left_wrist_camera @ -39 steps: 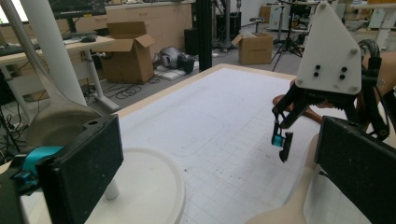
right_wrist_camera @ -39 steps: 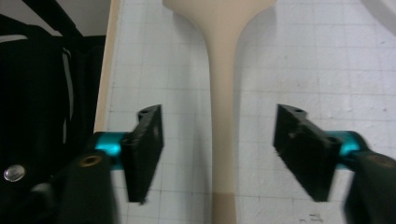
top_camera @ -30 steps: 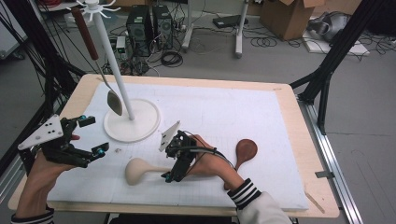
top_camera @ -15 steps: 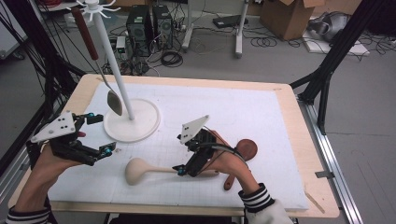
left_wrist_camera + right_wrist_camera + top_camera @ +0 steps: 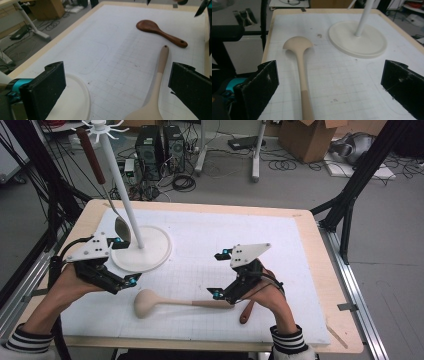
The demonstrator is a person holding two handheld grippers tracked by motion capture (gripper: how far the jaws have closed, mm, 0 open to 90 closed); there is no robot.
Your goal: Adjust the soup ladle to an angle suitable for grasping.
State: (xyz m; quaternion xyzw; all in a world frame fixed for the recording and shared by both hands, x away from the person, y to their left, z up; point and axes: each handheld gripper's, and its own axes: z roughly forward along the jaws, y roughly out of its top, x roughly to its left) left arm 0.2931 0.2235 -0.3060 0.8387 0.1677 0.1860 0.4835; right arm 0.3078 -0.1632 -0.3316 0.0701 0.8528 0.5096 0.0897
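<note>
A beige wooden ladle (image 5: 165,302) lies flat near the mat's front edge, bowl to the left. My right gripper (image 5: 218,274) hovers open over its handle end; in the right gripper view the ladle (image 5: 300,65) runs up between the wide jaws. A dark wooden spoon (image 5: 246,311) lies under my right hand, with just its handle tip poking out. The left gripper view has this spoon (image 5: 160,32) whole, beyond the ladle (image 5: 160,72). My left gripper (image 5: 125,260) is open beside the white stand base (image 5: 150,260), holding nothing.
A white pole (image 5: 120,185) rises from the round base, with hooks at its top. A metal ladle with a brown handle (image 5: 92,155) hangs from one hook. A white gridded mat (image 5: 225,235) covers the wooden table (image 5: 320,250). Black frame legs flank both sides.
My right gripper has slid right along the ladle handle, and the hand now covers most of the dark spoon. My left gripper has moved right, up to the stand base. The ladle stays put.
</note>
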